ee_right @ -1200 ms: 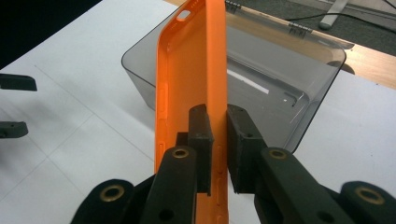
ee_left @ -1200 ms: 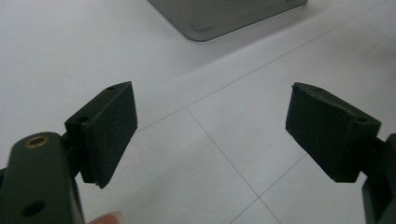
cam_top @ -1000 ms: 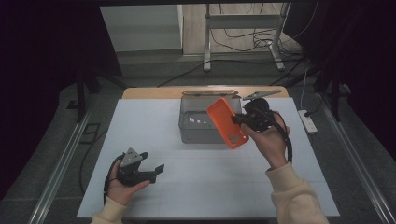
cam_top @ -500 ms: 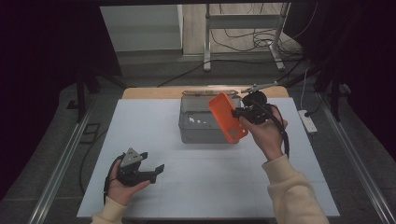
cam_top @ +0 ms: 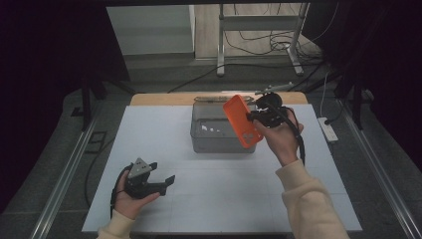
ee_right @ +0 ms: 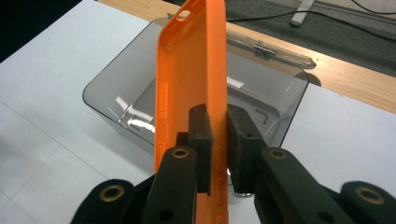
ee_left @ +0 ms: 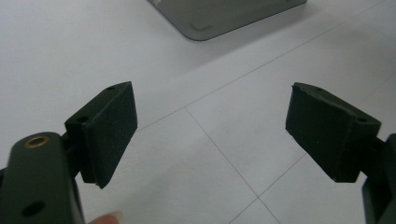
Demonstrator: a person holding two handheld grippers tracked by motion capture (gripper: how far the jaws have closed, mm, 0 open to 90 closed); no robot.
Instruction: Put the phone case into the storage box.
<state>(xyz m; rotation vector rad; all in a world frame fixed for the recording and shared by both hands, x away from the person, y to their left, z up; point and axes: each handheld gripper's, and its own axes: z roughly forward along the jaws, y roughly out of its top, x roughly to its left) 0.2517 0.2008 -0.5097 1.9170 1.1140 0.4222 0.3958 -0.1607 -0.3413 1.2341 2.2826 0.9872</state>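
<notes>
High view: white table (cam_top: pixel 224 194), dark room; left gripper (cam_top: pixel 158 181) jaws apart, right gripper (cam_top: pixel 250 116) clamps orange case (cam_top: pixel 241 121).

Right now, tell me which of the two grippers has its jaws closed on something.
The right gripper, held above the grey box: its jaws pinch the orange phone case. The left gripper, low over the white table, stands open with nothing between its jaws.

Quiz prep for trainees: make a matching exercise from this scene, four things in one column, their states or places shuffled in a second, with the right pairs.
1. orange phone case
2. grey box
3. left gripper
4. right gripper

A. jaws wide apart, holding nothing
B. stands open on the table
C. clamped on a thin edge
D. held above the box

Pairs: 1-D, 2-B, 3-A, 4-C
</notes>
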